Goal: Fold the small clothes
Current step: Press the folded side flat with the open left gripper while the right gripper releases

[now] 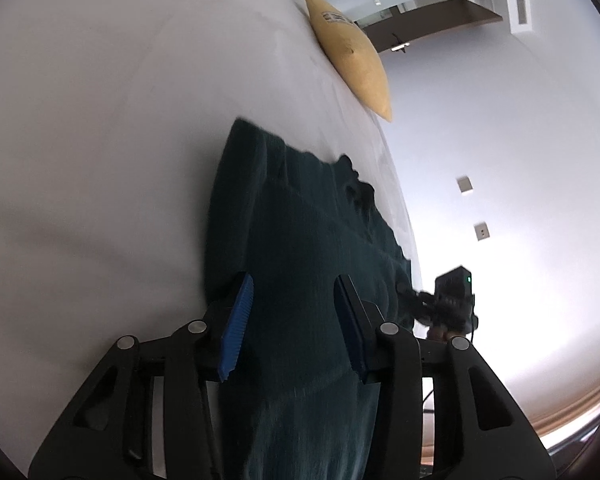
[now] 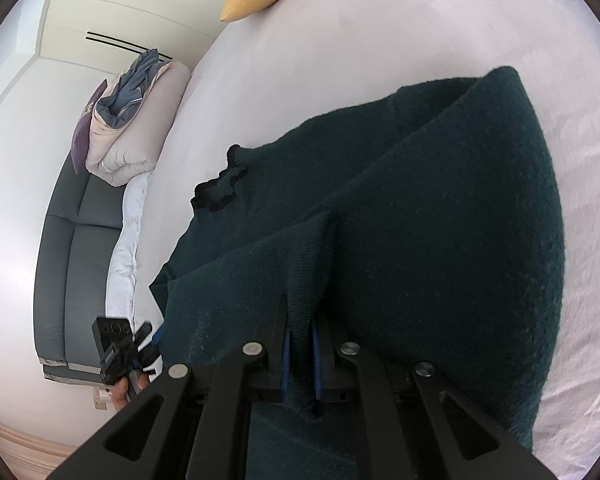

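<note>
Knitwear fills both views: a dark green sweater (image 2: 440, 216) lies partly folded on a white bed (image 1: 100, 140). At your left, your left gripper (image 1: 294, 326) hovers over the sweater's near edge, its blue-padded fingers (image 1: 236, 328) parted with cloth seen between them, nothing pinched. At your right, your right gripper (image 2: 301, 354) has its fingers (image 2: 286, 364) closed tight on a raised pleat of the sweater. A yellow pillow (image 1: 350, 50) rests at the bed's far edge.
</note>
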`<state>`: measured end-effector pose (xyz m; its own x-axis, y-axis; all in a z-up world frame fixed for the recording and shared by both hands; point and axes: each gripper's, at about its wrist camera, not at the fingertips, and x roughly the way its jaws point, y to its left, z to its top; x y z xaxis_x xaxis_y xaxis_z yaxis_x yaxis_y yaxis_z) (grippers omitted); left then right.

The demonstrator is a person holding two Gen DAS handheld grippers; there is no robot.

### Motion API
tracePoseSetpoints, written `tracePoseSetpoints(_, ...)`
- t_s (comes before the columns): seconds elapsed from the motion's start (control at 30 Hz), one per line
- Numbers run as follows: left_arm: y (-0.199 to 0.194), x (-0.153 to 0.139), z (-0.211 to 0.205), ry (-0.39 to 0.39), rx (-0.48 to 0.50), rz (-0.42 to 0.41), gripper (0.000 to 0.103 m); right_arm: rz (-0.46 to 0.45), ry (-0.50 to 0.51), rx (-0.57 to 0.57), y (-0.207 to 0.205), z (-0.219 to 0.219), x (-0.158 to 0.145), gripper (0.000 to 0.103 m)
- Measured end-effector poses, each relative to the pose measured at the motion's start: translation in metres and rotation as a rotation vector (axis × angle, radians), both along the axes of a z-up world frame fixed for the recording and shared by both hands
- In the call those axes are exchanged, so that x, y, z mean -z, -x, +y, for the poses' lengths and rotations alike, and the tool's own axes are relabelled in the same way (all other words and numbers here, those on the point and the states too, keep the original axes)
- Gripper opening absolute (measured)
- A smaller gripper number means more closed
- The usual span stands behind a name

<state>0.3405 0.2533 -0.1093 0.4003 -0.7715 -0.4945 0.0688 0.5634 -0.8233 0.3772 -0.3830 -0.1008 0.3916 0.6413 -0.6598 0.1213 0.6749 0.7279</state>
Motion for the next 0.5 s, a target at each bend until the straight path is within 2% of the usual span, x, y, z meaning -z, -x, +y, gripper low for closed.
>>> tracePoseSetpoints(0.2, 0.028, -0.002, 0.006, -0.045, 0.004, -0.014, 0.041, 0.013, 0.034, 0.000, 0.005, 0.003, -0.008, 0.009)
tracePoseSetpoints(0.5, 0.036, -0.011, 0.004, -0.112, 0.028, -0.022, 0.041, 0.011, 0.142, -0.021, 0.009, 0.014, -0.017, 0.008)
